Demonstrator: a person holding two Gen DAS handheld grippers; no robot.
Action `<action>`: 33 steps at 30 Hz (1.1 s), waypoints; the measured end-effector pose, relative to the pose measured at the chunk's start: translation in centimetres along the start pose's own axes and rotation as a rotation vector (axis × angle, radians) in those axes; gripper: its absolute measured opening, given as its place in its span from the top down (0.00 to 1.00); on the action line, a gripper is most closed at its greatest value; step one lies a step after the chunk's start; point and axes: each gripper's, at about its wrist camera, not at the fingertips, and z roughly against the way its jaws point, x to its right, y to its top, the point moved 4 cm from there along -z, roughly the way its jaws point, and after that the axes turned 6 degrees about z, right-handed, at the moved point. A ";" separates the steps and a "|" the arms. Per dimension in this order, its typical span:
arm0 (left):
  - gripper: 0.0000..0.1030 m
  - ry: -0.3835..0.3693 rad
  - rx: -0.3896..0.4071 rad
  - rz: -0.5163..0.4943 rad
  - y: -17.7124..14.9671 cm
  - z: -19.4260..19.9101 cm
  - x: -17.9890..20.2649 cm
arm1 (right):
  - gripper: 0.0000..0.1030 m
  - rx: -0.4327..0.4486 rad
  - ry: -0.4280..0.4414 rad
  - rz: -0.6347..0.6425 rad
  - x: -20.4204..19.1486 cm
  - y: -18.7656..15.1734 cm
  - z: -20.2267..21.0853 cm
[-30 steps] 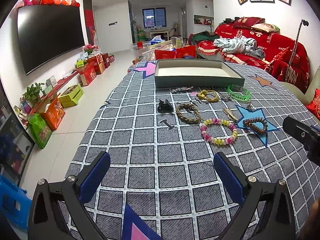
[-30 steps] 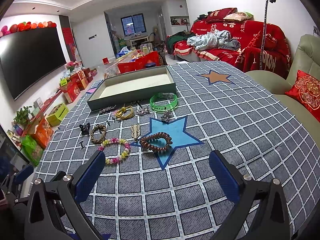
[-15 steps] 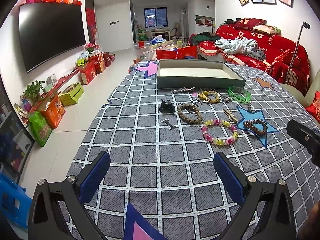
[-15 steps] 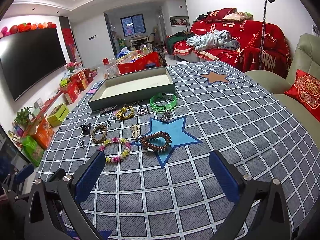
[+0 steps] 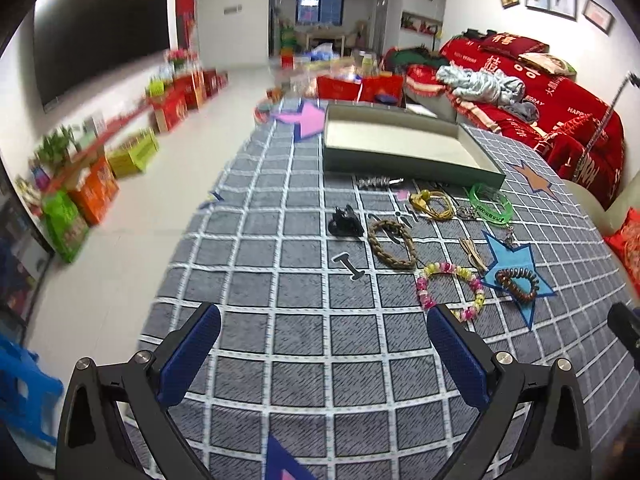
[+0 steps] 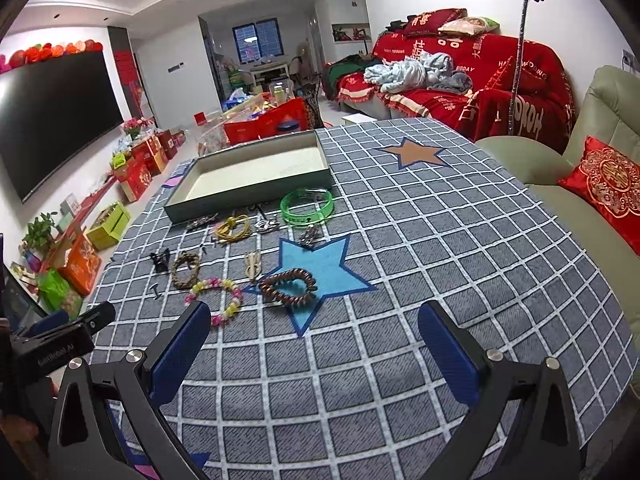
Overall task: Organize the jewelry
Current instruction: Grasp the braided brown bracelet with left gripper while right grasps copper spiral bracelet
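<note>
Jewelry lies scattered on the grid-patterned cloth of the surface (image 6: 460, 240), all of it on the near side of a shallow grey-green tray (image 6: 256, 168) whose pale inside holds nothing. Just beside the tray's near wall sit a green bangle (image 6: 307, 207), a coil of yellow cord (image 6: 233, 229) and a small silver piece (image 6: 267, 225). Nearer than the tray, on a blue star printed in the cloth, rests a brown coiled bracelet (image 6: 288, 285); beside it, on the side away from the tray's green bangle, lies a pastel beaded bracelet (image 6: 214, 300), then a braided tan ring (image 6: 186, 270) and a black clip (image 6: 160, 260). From the left view the same row appears in front of the tray (image 5: 404, 148): the beaded bracelet (image 5: 450, 290), braided ring (image 5: 392, 242), black clip (image 5: 345, 222) and brown coil (image 5: 517, 284). Left tool (image 5: 324, 354) hovers above the cloth well short of the tray, its blue pads spread wide with nothing between them. Right tool (image 6: 314, 350) likewise hangs with its pads wide apart and empty, near the brown coil and the beaded bracelet. The left view is blurred toward its edges.
</note>
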 end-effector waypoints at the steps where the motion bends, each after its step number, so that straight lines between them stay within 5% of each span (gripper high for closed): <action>1: 0.00 -0.011 -0.023 0.008 0.2 -0.7 0.1 | 0.00 -0.012 -0.004 -0.001 0.4 0.3 -0.4; 12: 0.00 0.000 -0.180 0.031 1.7 -7.5 1.3 | 0.00 -0.157 -0.007 0.028 2.3 0.5 -6.7; 21: 0.00 0.044 -0.211 0.102 2.9 -10.4 1.5 | 0.00 -0.235 0.011 0.059 2.2 0.6 -10.7; 27: 0.01 0.070 -0.203 0.086 3.4 -11.0 2.7 | 0.24 -0.276 0.045 0.092 1.4 0.7 -12.4; 33: 0.16 0.119 -0.174 0.032 3.4 -10.9 4.0 | 0.39 -0.277 0.037 0.179 -0.2 0.8 -12.8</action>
